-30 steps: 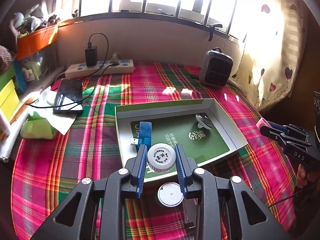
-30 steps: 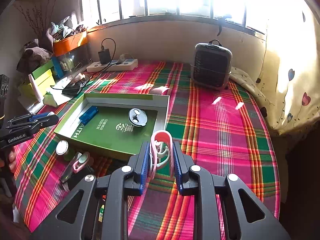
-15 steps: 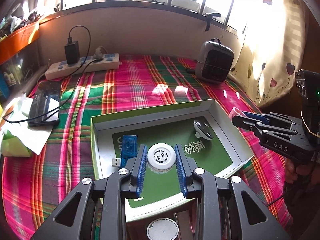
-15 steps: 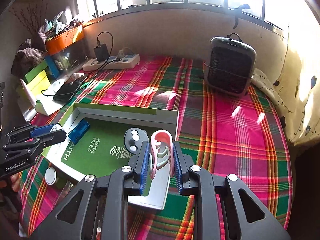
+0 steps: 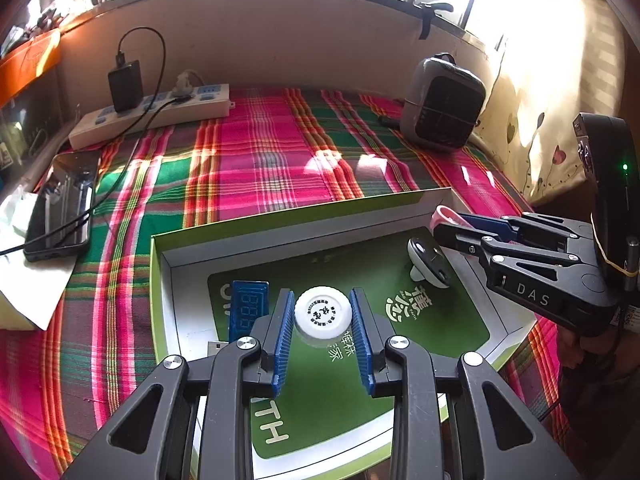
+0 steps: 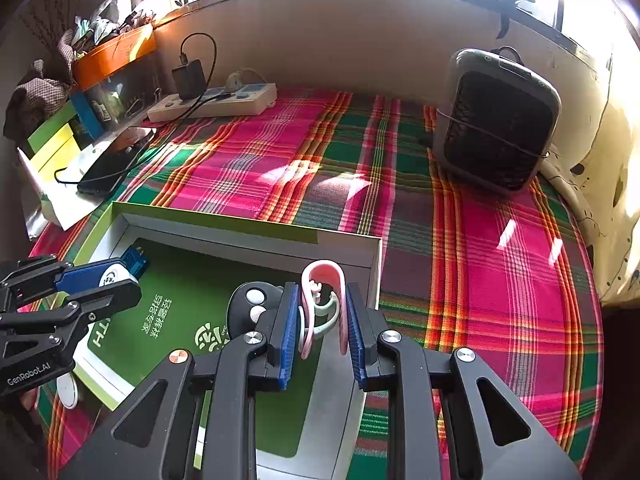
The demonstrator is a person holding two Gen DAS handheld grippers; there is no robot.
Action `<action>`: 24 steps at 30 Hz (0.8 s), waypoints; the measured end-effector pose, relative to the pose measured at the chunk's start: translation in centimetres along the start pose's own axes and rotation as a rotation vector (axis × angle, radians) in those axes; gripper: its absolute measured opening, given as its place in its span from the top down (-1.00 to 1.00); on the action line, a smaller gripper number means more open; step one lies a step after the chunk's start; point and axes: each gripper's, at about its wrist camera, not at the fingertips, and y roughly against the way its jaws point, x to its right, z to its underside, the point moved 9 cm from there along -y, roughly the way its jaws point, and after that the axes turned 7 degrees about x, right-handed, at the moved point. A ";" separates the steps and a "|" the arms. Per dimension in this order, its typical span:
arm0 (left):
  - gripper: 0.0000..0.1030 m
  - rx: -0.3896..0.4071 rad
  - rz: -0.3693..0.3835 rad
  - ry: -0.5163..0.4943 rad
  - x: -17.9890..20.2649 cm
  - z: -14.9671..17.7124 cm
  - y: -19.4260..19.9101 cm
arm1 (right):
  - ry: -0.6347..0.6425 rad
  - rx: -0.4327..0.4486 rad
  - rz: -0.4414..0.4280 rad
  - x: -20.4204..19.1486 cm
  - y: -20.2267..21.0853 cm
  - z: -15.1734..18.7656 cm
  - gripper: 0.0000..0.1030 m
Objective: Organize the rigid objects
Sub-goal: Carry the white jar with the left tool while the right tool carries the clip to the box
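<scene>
A shallow box (image 5: 168, 256) (image 6: 224, 220) with a green printed floor lies on the plaid cloth. My left gripper (image 5: 323, 316) is shut on a white round-capped bottle (image 5: 323, 312) and hangs over the box's middle; from the right wrist view it (image 6: 108, 280) enters at the left with the bottle (image 6: 114, 274) in it. My right gripper (image 6: 322, 312) is shut on a pink clip (image 6: 322, 276), above the box's right end; in the left wrist view it (image 5: 448, 220) shows with the clip (image 5: 444, 214). Inside the box lie a blue USB stick (image 5: 248, 306) and a grey round gadget (image 5: 428, 264) (image 6: 250, 308).
A grey heater (image 5: 442, 104) (image 6: 500, 120) stands at the back right. A white power strip (image 5: 152, 116) with a charger sits along the wall. A black phone (image 5: 60, 208) lies on paper at the left. A white cap (image 6: 68, 390) rests on the cloth beside the box.
Both grippers have moved forward and lower, from the box's near edge to over its inside, each keeping its object. The white cap on the cloth has slid out of the left wrist view.
</scene>
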 end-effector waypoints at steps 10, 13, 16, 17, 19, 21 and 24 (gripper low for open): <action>0.47 -0.029 -0.006 -0.003 -0.2 0.3 -1.3 | 0.005 -0.024 -0.014 -0.6 -1.5 0.0 0.53; 0.47 -0.033 -0.014 -0.006 -0.3 0.4 -1.5 | 0.007 -0.022 -0.015 -0.7 -1.7 -0.1 0.53; 0.47 -0.033 -0.014 -0.009 -0.2 0.4 -1.6 | 0.011 -0.023 -0.015 -0.7 -1.8 -0.2 0.53; 0.47 -0.033 -0.014 -0.009 -0.3 0.4 -1.6 | 0.014 -0.024 -0.015 -0.7 -1.8 -0.2 0.53; 0.48 -0.032 -0.014 -0.011 -0.3 0.4 -1.6 | 0.014 -0.025 -0.016 -0.8 -1.9 -0.2 0.53; 0.48 -0.032 -0.011 -0.010 -0.2 0.4 -1.6 | 0.010 -0.023 -0.018 -0.8 -2.0 -0.2 0.53; 0.47 -0.032 -0.008 -0.008 -0.2 0.3 -1.6 | 0.009 -0.024 -0.017 -0.8 -2.0 -0.2 0.53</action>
